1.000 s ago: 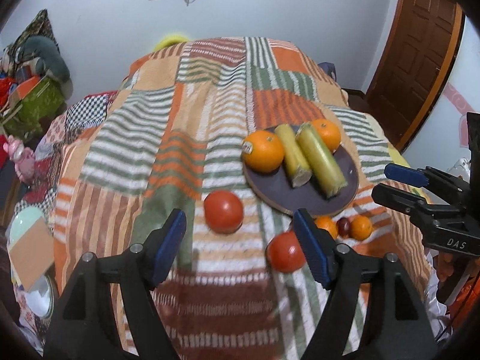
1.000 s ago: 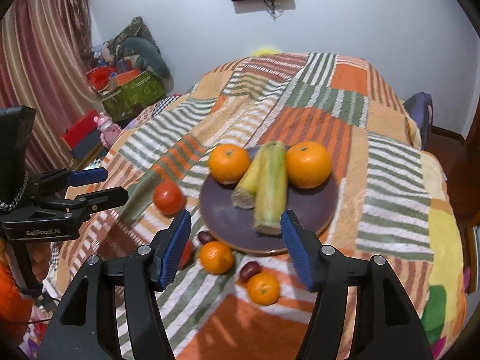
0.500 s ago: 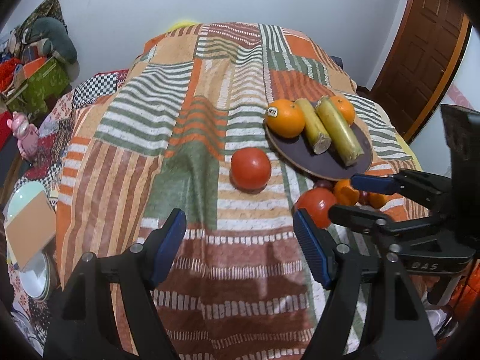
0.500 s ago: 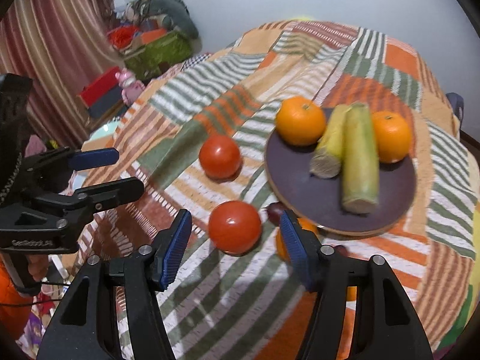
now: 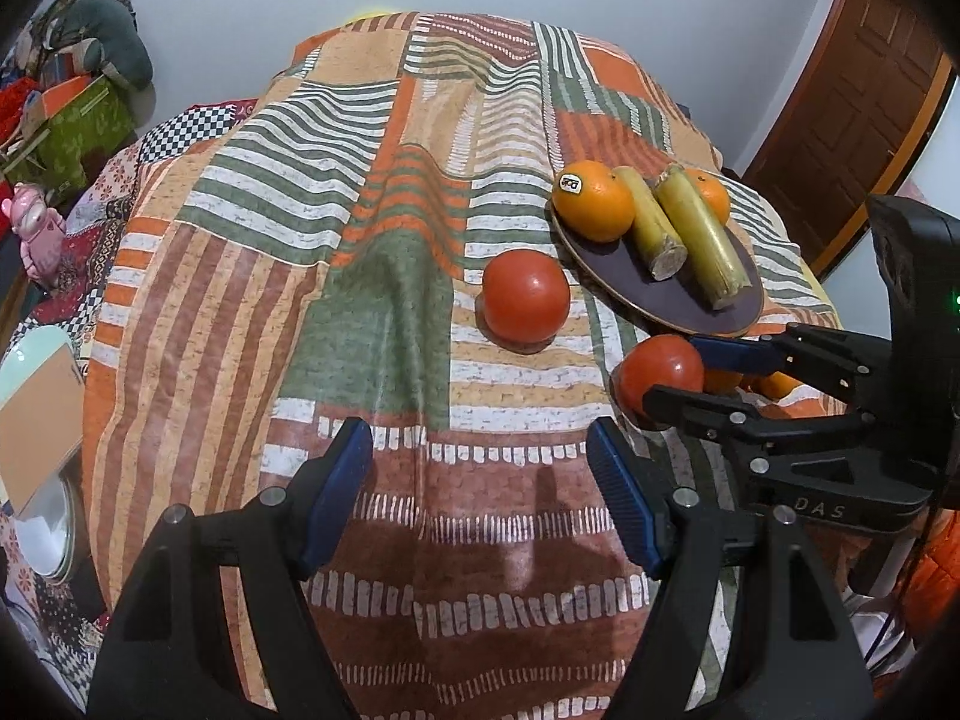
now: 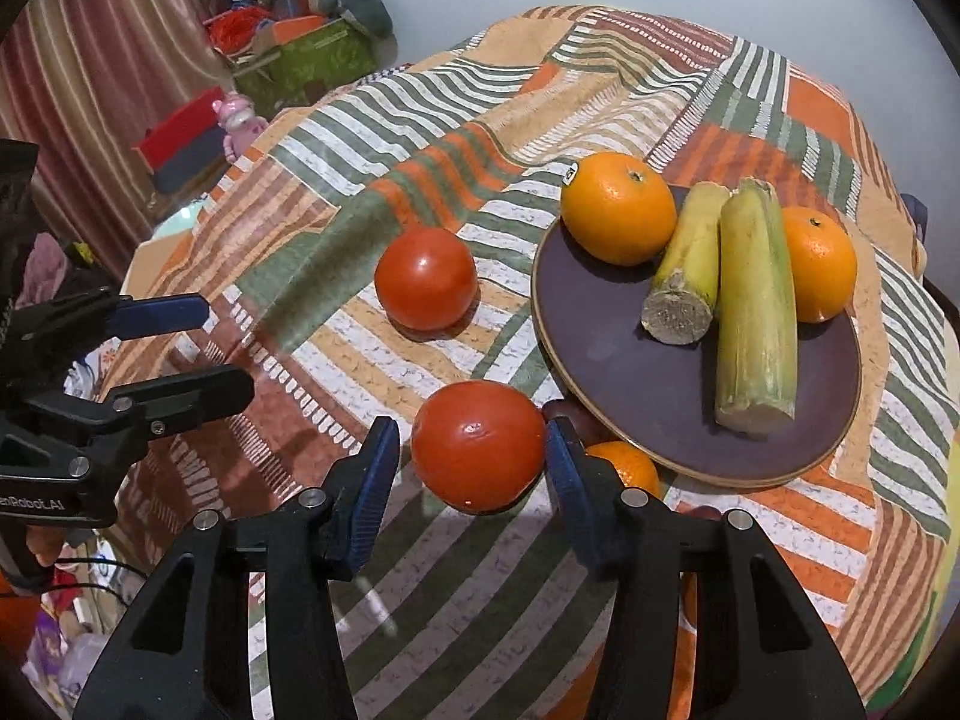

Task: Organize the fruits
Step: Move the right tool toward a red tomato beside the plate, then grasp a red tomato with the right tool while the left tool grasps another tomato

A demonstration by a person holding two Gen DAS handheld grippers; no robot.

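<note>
The right gripper [image 6: 473, 459] is down at the bed, jaws spread wide with the near tomato [image 6: 478, 446] sitting right between them. The right-hand pad looks to be touching or just beside the tomato's skin; the left-hand pad stands off with a gap, so nothing is clamped. From the left wrist view, that same tomato [image 5: 659, 373] shows between the right gripper's [image 5: 678, 369] two black fingers.

Just ahead of those jaws and a little left lies the second tomato [image 6: 426, 278], alone on the striped blanket [image 6: 384, 90]. Ahead and to the right sits the dark round plate [image 6: 630, 372], carrying a big orange [image 6: 618, 208] with a sticker, two yellow-green stalks [image 6: 755, 306] lying side by side, and a second orange [image 6: 821, 264] on the far side. Tucked just behind the right-hand jaw, against the plate's near edge, is a small orange [image 6: 624, 462], partly hidden.

The left gripper [image 5: 480, 483] hangs over bare blanket, jaws wide and holding nothing. The second tomato [image 5: 526, 295] lies ahead of them, slightly to the right, well apart. The plate [image 5: 678, 306] sits farther off to their right.
</note>
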